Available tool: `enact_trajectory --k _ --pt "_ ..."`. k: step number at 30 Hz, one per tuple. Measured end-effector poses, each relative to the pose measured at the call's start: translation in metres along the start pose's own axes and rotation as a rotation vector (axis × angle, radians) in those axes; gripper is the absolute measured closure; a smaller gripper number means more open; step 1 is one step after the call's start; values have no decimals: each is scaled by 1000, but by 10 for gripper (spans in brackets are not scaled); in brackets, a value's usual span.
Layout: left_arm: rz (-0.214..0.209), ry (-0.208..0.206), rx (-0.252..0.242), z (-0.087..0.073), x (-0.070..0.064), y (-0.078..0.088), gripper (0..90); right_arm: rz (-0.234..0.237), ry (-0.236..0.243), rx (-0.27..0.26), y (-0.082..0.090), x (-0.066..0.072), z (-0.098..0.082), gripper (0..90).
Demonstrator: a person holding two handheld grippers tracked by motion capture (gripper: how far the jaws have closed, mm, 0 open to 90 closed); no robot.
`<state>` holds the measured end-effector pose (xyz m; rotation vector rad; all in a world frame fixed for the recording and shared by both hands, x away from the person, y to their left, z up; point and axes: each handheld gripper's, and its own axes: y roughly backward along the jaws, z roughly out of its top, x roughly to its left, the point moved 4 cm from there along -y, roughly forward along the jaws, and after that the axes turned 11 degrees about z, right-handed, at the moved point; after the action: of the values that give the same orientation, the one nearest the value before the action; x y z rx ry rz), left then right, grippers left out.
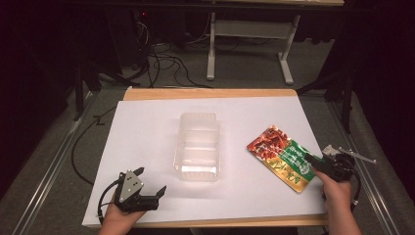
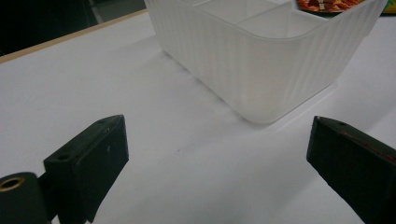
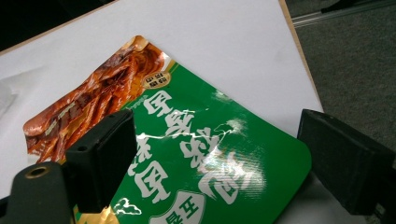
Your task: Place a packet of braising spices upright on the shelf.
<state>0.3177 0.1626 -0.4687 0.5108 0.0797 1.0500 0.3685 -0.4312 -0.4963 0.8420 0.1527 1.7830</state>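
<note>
High view shows a flat green and red foil snack packet (image 1: 282,156) lying on the white desk (image 1: 147,132), at its right side, just beside the right gripper (image 1: 315,161). Right gripper view has that packet (image 3: 187,154) between the two black jaws, which stand released on either side of its green end without pressing it. Left of the packet sits a clear ribbed plastic container (image 1: 197,146), well apart from the left gripper (image 1: 149,183), whose jaws stand wide and released over bare desk
</note>
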Motion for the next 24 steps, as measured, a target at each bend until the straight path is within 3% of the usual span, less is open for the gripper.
enact_trajectory --k 8,11,24 --pt "-11 -17 7 1 -3 -3 59 69 12 -28 5 9 0 189" --pt "-14 -18 6 1 -4 -4 59 69 35 -15 3 11 -1 190" --pt "-16 -20 -1 1 -4 -3 60 109 -8 -25 6 11 -1 219"
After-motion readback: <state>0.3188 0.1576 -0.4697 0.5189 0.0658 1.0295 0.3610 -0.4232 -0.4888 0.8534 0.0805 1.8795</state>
